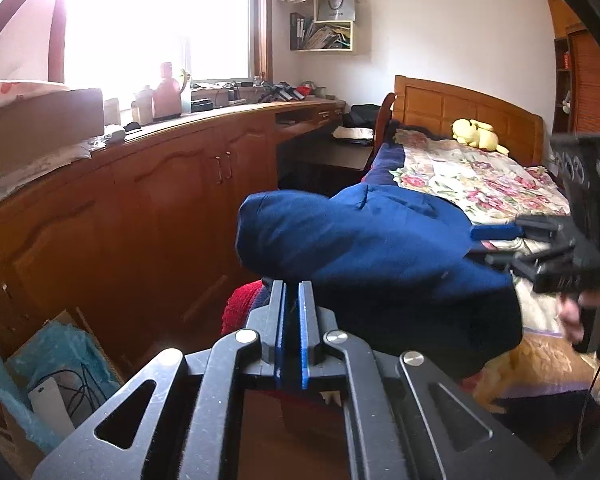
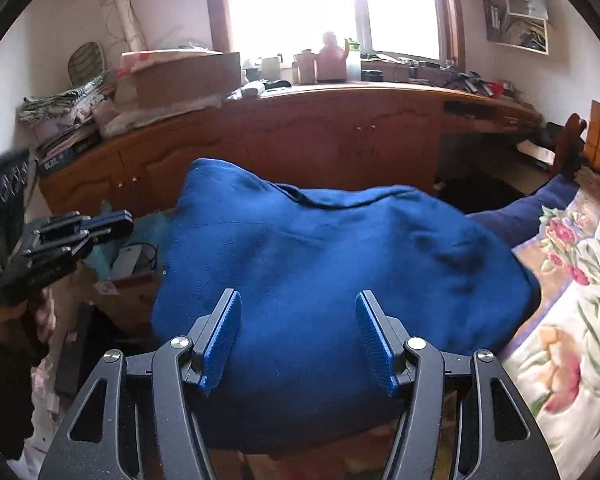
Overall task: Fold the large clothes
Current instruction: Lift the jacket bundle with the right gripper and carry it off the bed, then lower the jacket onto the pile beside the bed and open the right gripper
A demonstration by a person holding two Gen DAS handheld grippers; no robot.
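On the bed edge, bunched up: the large royal-blue fleece garment (image 2: 340, 264), piled in a thick mound on the floral-print quilt (image 2: 572, 304) and hanging over the bed's side toward the floor.

My left gripper (image 1: 291, 296) — jaws nearly together, only a narrow slit between the blue pads. Garment's lower edge sits right at the tips, and in my left view I can't tell whether any cloth is actually pinched. In the right view the tips stand just beside the garment's left side, with no cloth visible between them.

My right gripper (image 2: 298, 340) — jaws wide, pads apart, blue mound directly in front and filling the gap as seen from behind; pads not pressing on it. In the left view it sits at the garment's right end, over the quilt, with a hand (image 1: 576, 312) on its grip.

Around it:
- red knitted fabric (image 1: 240, 308) under the garment's left edge, below my left jaws
- long wooden cabinet bench (image 2: 340, 128) under the window, cluttered on top
- yellow plush toy (image 1: 476, 132) by the wooden headboard (image 1: 460, 108), well apart from the garment
- cardboard box with a pale blue plastic bag (image 1: 60, 360) on the floor beside the cabinets
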